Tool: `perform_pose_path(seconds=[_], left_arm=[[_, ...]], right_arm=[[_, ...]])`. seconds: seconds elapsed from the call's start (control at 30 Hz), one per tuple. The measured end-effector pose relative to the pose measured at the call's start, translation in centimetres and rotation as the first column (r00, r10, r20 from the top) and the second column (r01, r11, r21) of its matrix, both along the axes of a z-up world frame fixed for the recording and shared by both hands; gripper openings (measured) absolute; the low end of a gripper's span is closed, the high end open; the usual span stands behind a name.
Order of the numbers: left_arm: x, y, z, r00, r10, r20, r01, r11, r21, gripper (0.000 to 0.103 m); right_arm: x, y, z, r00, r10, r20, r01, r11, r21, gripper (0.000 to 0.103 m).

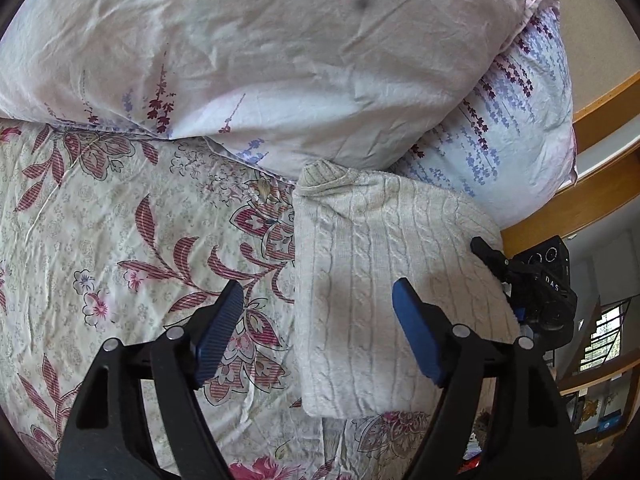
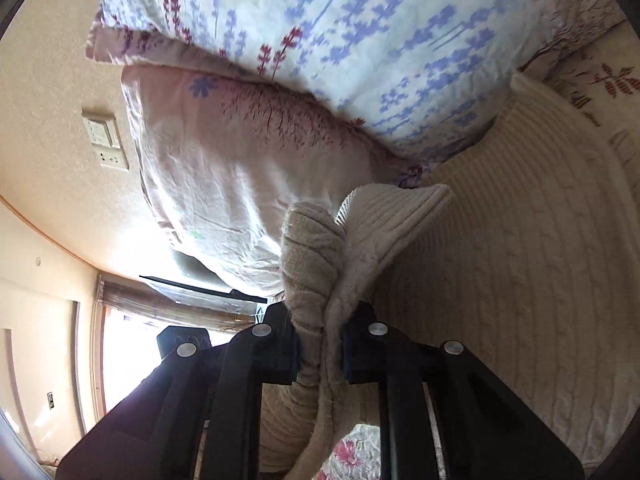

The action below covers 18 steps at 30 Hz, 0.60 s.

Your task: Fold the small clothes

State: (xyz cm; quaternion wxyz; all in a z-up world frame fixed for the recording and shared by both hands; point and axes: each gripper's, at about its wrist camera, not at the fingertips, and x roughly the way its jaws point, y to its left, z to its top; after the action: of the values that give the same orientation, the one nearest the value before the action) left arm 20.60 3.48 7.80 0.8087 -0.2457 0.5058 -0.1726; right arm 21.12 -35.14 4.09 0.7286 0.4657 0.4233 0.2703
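A home bedroom: floral bedsheet (image 1: 120, 220), stacked pillows (image 1: 280, 60), wooden bed frame (image 1: 560, 208), wall socket (image 2: 114, 160).

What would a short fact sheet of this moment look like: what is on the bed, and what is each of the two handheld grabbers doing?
Surface: bed sheet with a red floral print
Garment: cream cable-knit sweater, folded, near the pillows
Behind it: two stacked pillows
Left gripper: jaws apart, one finger over the sweater, one over the sheet, nothing held
Right gripper: clamped on a bunched edge of the sweater
Background: wooden bed frame, wall socket
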Motion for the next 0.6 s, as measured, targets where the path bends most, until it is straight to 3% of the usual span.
perform_pose_path(seconds=[0.13,0.23,0.33,0.4,0.5,0.6], left_arm=[[0.0,-1.5,-0.4,0.999,-0.044,-0.006,0.044,0.999,0.011,0.077],[0.0,-2.6,-0.7,0.997,-0.075,-0.013,0.075,0.997,0.024,0.077],[0.0,-3.6,-1.0,0.995,-0.102,-0.015,0.103,0.994,0.031,0.078],[-0.1,-4.1,-1.3,0.993,-0.115,-0.016,0.116,0.992,0.042,0.078],[-0.2,-4.5,-1.6,0.991,-0.131,-0.021,0.132,0.990,0.052,0.079],[-0.3,-4.8,-1.8,0.990,-0.139,-0.019,0.140,0.988,0.062,0.081]], right_arm=[[0.4,-4.0,-0.4,0.998,-0.070,0.009,0.070,0.996,-0.049,0.015],[0.6,-6.0,1.0,0.995,-0.090,0.045,0.094,0.990,-0.101,0.015],[0.7,-6.5,1.0,0.995,-0.077,0.064,0.089,0.972,-0.218,0.015],[0.8,-5.9,-0.6,0.997,-0.077,0.016,0.078,0.957,-0.279,0.015],[0.3,-5.5,-2.6,0.996,-0.081,-0.030,0.069,0.952,-0.298,0.015],[0.1,-4.4,-1.6,0.998,-0.061,0.034,0.069,0.933,-0.354,0.015]])
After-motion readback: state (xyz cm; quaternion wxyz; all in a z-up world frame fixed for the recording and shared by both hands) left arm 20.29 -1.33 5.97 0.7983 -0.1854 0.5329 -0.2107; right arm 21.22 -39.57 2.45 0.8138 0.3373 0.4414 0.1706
